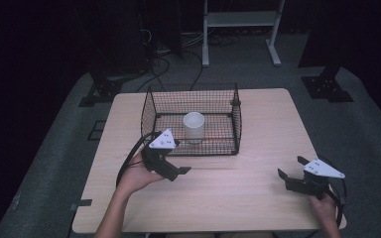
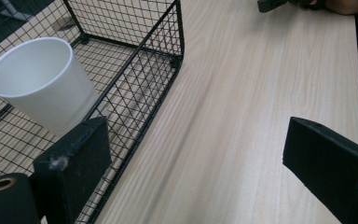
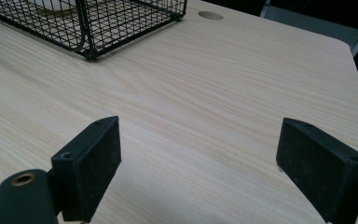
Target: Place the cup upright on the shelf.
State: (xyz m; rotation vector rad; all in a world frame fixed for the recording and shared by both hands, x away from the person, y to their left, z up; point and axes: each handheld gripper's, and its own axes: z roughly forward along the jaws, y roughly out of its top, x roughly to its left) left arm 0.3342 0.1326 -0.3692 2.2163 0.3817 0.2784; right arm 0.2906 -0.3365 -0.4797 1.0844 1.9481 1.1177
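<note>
At centre frame of the high view, the white cup (image 1: 194,126) stands upright inside the wire basket (image 1: 151,106). Just below-left, the left gripper (image 1: 171,166) gapes wide, empty; at lower right, the right gripper (image 1: 292,171) is equally wide, holding nothing.

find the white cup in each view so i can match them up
High view: white cup upright at centre, inside the wire basket.
Left gripper view: upper left, behind the basket's mesh wall.
Right gripper view: a white sliver at the top edge.
Shared landmark: the basket.
</note>
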